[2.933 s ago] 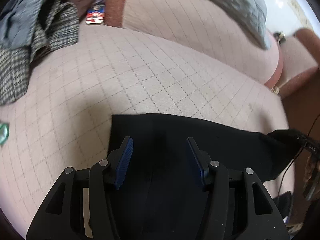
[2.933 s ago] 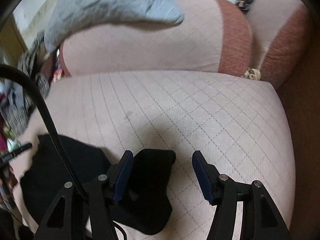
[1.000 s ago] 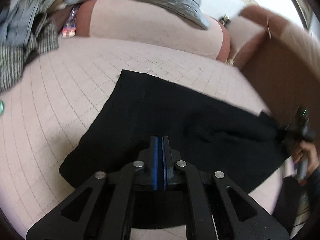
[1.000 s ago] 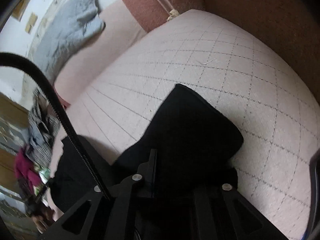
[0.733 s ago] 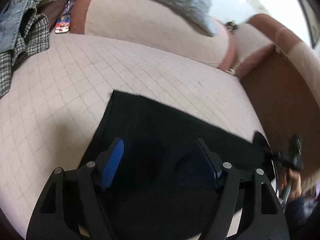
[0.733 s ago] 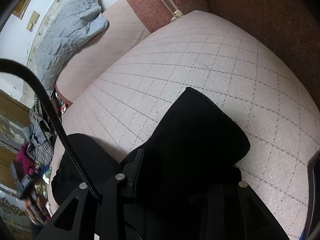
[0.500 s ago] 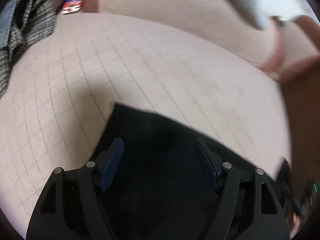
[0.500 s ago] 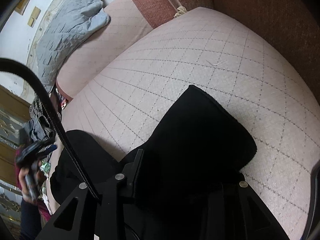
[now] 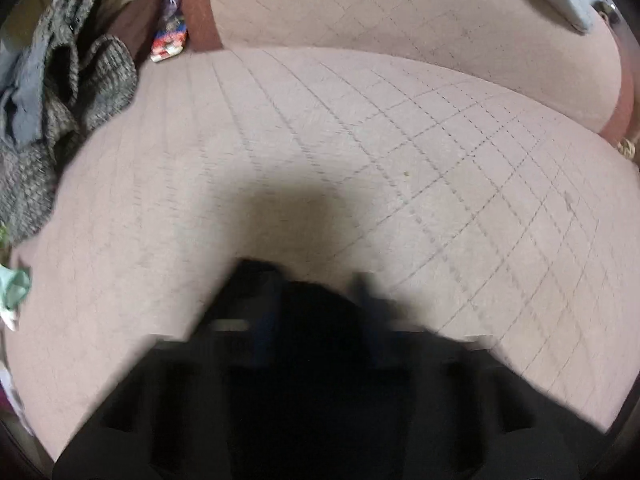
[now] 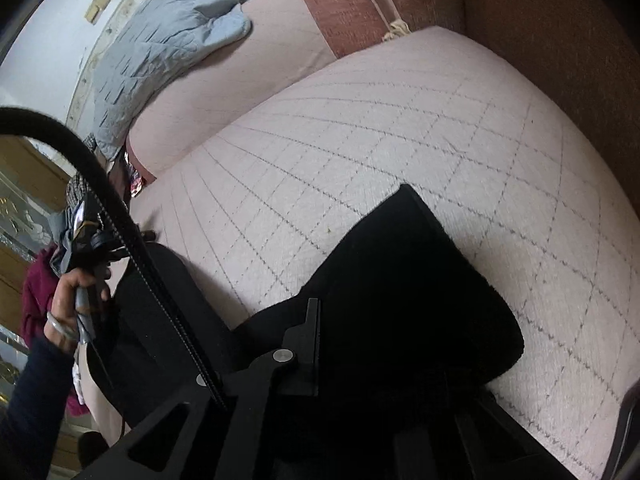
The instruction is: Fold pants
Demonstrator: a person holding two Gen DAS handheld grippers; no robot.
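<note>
The black pants point(image 10: 400, 280) lie on the pink quilted sofa seat point(image 10: 360, 140). In the right wrist view the cloth covers my right gripper point(image 10: 372, 344); only its left finger point(image 10: 312, 340) shows and the jaws look closed on the pants. In the left wrist view the image is blurred by motion. My left gripper point(image 9: 316, 304) is low in the frame with a fold of black cloth point(image 9: 316, 320) between its partly closed fingers. The left gripper and the hand holding it also show in the right wrist view point(image 10: 84, 248) at the pants' far end.
A grey quilted cover point(image 10: 160, 48) lies over the sofa back. A pile of checked and grey clothes point(image 9: 52, 120) sits at the seat's left end. A brown armrest point(image 10: 560, 40) bounds the right side. A black cable point(image 10: 120, 220) crosses the right wrist view.
My left gripper opened, dropped toward the pants' edge and its fingers have come closer together around black cloth. My right gripper has kept its hold and barely shifted.
</note>
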